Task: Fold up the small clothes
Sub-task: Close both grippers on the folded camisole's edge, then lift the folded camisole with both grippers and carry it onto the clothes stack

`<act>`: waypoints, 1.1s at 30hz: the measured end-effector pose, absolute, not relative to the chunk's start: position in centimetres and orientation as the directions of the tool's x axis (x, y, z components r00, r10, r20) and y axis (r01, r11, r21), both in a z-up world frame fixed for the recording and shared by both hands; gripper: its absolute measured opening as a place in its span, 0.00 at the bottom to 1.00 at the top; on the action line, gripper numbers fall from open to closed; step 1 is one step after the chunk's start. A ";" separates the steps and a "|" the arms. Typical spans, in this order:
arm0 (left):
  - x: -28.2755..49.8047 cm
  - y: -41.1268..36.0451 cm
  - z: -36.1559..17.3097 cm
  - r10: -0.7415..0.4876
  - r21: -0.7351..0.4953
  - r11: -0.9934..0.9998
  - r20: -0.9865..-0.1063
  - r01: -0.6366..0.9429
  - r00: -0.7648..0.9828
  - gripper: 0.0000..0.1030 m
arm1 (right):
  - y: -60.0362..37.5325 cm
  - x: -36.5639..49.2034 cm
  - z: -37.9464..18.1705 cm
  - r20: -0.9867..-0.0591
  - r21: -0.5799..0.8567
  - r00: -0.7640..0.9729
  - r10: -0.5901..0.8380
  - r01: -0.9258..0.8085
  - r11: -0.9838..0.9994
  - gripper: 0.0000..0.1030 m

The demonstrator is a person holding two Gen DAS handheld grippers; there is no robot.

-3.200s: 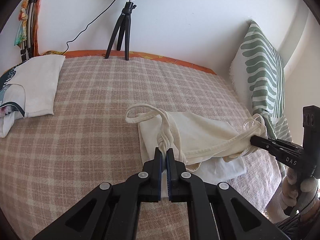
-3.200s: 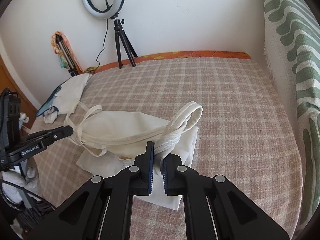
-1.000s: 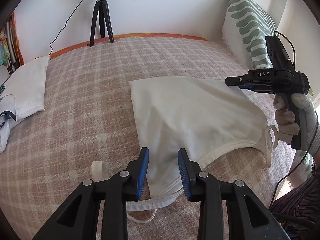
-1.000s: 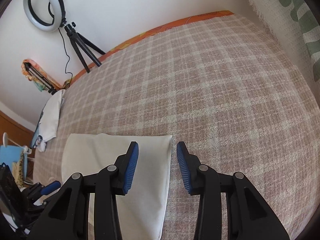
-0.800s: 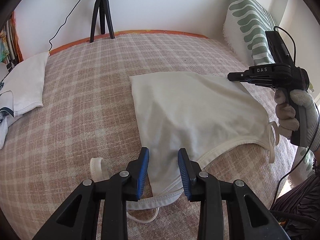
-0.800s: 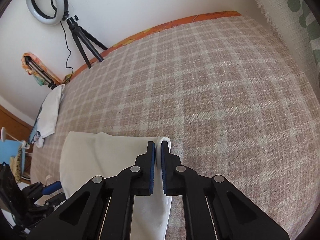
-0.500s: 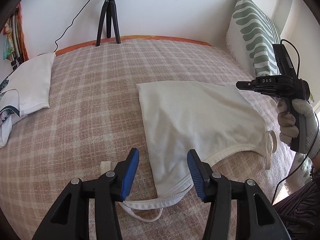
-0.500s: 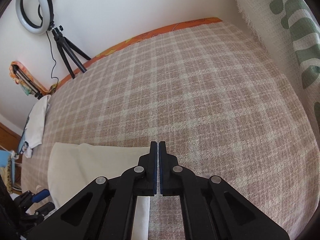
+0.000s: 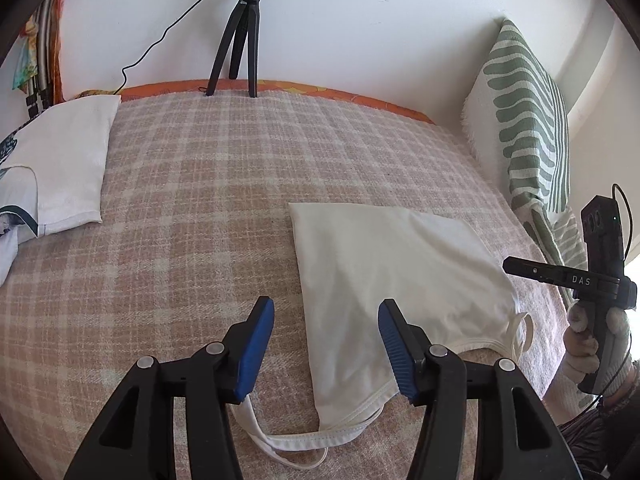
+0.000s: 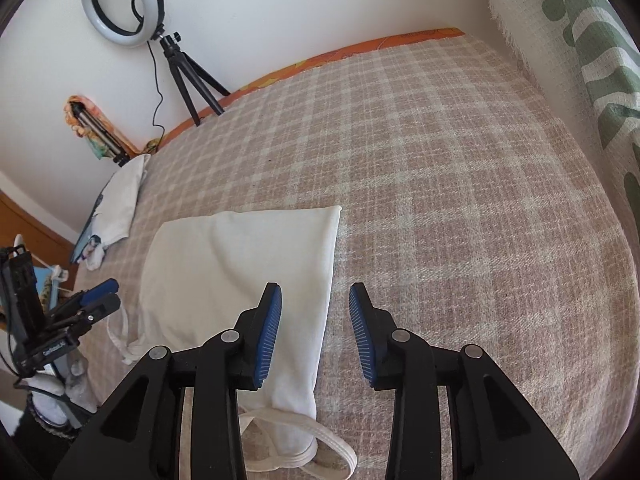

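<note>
A cream sleeveless top [image 9: 394,276] lies spread flat on the checked bed cover [image 9: 208,200], straps at the near edge [image 9: 308,440]. My left gripper [image 9: 326,340] is open and empty, hovering above the top's near left edge. My right gripper [image 10: 315,330] is open and empty above the top's right edge [image 10: 240,268]. The right gripper also shows in the left wrist view [image 9: 560,276], beside the top's right strap. The left gripper shows in the right wrist view [image 10: 96,300] at the top's far side.
A folded white garment [image 9: 60,168] lies at the bed's left. A black tripod [image 9: 240,36] with a ring light [image 10: 122,2] stands at the far edge by the wall. A green-patterned cushion [image 9: 524,128] leans at the right.
Both grippers let go of the straps after laying the top flat. The right gripper shut briefly at the top's corner, then opened and drew back. The left gripper opened wider and pulled back.
</note>
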State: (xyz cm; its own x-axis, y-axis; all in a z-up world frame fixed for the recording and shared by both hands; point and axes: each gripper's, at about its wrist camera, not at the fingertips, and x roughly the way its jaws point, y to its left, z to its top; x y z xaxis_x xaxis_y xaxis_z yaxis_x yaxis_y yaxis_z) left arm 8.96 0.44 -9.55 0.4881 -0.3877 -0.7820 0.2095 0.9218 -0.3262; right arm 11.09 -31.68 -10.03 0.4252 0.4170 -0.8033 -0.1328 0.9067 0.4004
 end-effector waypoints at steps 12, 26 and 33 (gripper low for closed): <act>12.1 2.6 -13.1 -0.552 -0.567 0.821 -0.760 0.064 0.344 0.44 | -33.3 10.2 -12.7 -0.758 0.570 0.323 0.567 -0.096 0.816 0.33; 12.8 0.1 -13.7 -0.570 -0.570 0.814 -0.752 0.107 0.332 0.26 | -31.4 11.4 -13.4 -0.702 0.655 0.279 0.655 -0.109 0.748 0.33; 12.5 -0.8 -13.0 -0.513 -0.500 0.855 -0.773 0.137 0.374 0.12 | -29.0 11.5 -12.1 -0.762 0.548 0.313 0.566 -0.152 0.822 0.12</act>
State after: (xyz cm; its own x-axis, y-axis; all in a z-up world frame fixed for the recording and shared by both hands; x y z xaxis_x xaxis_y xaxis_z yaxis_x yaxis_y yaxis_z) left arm 12.49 -0.78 -13.03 0.3739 -0.5125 -0.7730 0.1373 0.8549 -0.5004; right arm 11.48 -29.02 -12.13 0.3133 0.5664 -0.7623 -0.1519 0.8222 0.5485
